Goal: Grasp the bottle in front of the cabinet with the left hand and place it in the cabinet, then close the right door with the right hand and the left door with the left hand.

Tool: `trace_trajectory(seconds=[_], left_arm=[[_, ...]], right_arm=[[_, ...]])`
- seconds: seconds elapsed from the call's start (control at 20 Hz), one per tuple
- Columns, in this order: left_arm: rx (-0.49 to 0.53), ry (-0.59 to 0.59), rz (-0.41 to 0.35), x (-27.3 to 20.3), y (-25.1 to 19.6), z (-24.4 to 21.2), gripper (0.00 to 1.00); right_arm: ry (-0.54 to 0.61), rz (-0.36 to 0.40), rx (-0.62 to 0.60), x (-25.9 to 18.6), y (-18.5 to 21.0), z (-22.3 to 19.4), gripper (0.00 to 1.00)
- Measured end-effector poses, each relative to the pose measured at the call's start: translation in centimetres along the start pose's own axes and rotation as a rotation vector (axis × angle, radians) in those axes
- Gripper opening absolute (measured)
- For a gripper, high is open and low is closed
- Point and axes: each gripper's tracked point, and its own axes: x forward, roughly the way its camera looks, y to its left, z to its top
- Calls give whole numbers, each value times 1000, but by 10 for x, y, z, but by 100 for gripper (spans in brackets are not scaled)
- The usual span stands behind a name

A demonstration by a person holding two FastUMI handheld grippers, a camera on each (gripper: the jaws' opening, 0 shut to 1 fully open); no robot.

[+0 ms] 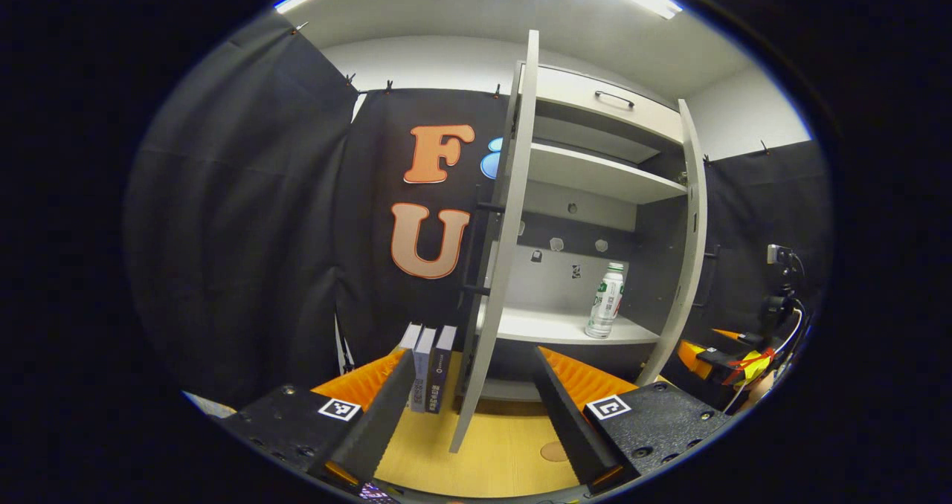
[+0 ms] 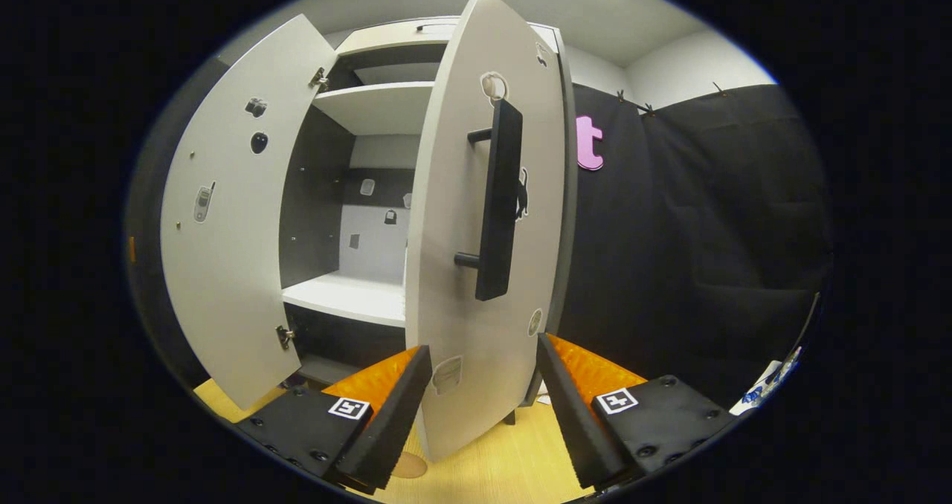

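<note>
A white bottle (image 1: 608, 299) with a green label stands upright on the lower shelf (image 1: 558, 329) inside the white cabinet. Both doors stand open. In the left gripper view the left door (image 1: 506, 229) is seen edge-on straight ahead, and my left gripper (image 1: 472, 355) is open and empty, its fingers on either side of that door's edge without touching it. In the right gripper view the right door (image 2: 476, 266) with its black bar handle (image 2: 497, 199) stands close in front. My right gripper (image 2: 483, 348) is open, the door's lower part rising between its fingers. The left door (image 2: 223, 214) swings out wide.
A few slim books (image 1: 428, 366) stand on the wooden tabletop (image 1: 506, 452) beside the left door. A small camera on a stand (image 1: 777, 255) is at the far right, with the other gripper and a hand (image 1: 732, 363) below it. An upper shelf (image 1: 595, 173) and a drawer (image 1: 613, 99) sit above.
</note>
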Motion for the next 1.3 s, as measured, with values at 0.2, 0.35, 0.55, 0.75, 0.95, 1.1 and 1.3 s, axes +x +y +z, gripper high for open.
trace_trajectory(seconds=[0.2,0.35,0.55,0.75,0.95,1.1,1.3], left_arm=[[25,-7,24,-2,16,1,95],[37,-15,49,0,34,3,95],[67,-42,86,11,61,12,95],[100,-46,134,22,88,14,95],[95,-38,188,31,118,8,93],[82,-31,227,37,142,1,93],[99,-9,262,51,165,-16,95]], right_arm=[[-8,28,-2,-14,12,6,94],[-16,26,-11,-26,8,12,95],[-47,2,-52,-46,-12,30,95],[-62,-21,-44,-61,-32,37,88],[-72,-52,-44,-78,-52,42,88],[-80,-67,-48,-87,-62,44,88],[-72,-88,-48,-91,-73,40,95]])
